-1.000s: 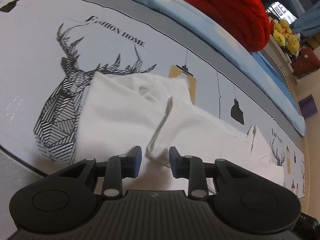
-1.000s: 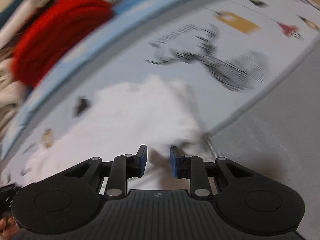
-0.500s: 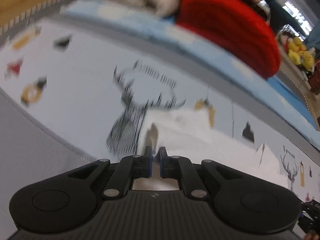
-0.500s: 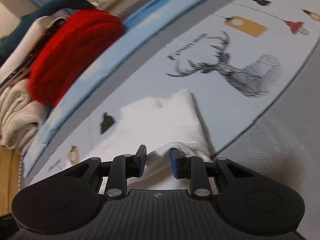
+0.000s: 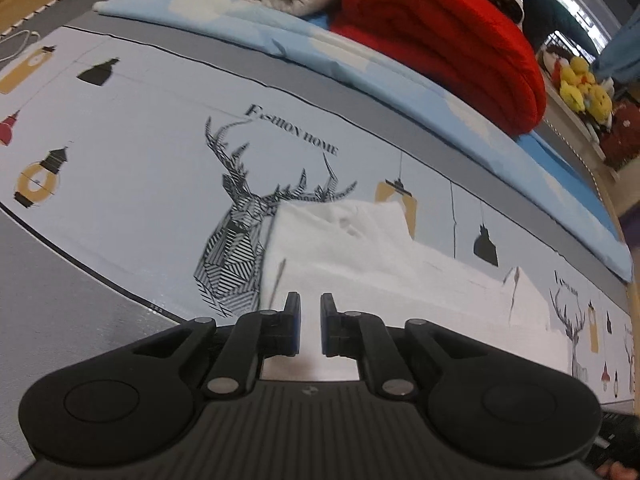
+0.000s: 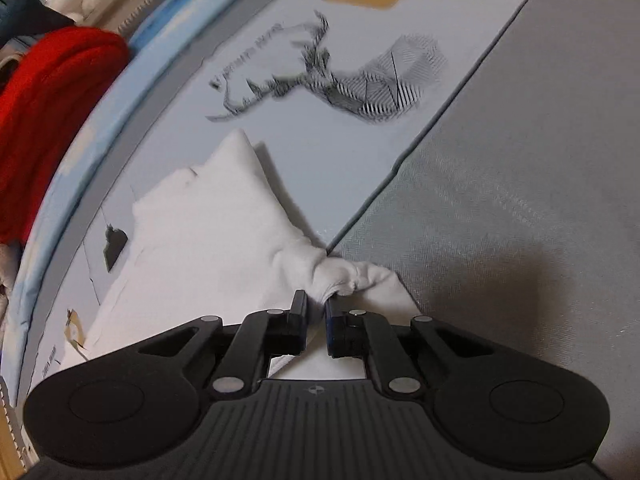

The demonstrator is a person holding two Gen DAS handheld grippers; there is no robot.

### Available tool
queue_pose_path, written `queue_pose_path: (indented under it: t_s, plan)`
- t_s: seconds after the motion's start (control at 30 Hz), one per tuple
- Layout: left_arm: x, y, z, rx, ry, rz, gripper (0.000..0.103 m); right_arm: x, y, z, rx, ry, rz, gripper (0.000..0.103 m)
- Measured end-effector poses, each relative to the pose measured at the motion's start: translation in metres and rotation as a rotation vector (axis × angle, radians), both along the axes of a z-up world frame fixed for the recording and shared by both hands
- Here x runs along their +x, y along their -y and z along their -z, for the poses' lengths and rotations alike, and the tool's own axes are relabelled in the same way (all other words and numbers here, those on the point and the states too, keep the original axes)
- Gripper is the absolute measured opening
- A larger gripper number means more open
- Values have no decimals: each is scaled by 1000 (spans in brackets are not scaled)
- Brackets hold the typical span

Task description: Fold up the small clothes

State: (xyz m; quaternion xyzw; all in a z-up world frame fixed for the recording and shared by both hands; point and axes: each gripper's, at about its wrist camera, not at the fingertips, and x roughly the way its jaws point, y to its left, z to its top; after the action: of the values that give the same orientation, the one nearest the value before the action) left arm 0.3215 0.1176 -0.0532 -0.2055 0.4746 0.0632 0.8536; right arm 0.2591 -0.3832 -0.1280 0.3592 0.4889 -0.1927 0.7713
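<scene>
The white garment (image 6: 208, 240) lies on the printed bedsheet (image 5: 140, 160). The right claw (image 6: 316, 312) has just closed, pinching a bunched corner; the left claw (image 5: 310, 316), nearly shut, has risen gripping cloth, so a fold looks imminent.

Evenly bright, soft indoor light — fisheye bending at edges; right view motion-blurred over the deer print (image 6: 340, 76), dark shadow lower right.

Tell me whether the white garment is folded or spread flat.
Partly folded: the white garment lies in overlapping layers, one bunched corner pinched in the right tool.
</scene>
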Motion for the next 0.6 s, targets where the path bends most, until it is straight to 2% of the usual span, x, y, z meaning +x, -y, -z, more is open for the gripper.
queue_pose_path:
  t_s: [0.17,0.3,0.4,0.47,0.53,0.6]
  plan:
    - [2,5,7,-2,-15,19,13,7,-17,-29,-30,171,-81,17]
    - [4,3,12,-14,-36,6,13,8,-17,-35,-62,194,-72,19]
    - [4,4,11,-6,-29,5,13,2,-13,-51,-139,209,-24,19]
    - [5,6,12,-1,-30,16,13,0,-12,-58,-157,278,-36,19]
    - [6,8,17,-7,-39,25,13,13,-12,-50,-89,310,-111,19]
    - [7,5,30,-29,-72,27,13,22,-9,-29,-22,257,-144,19]
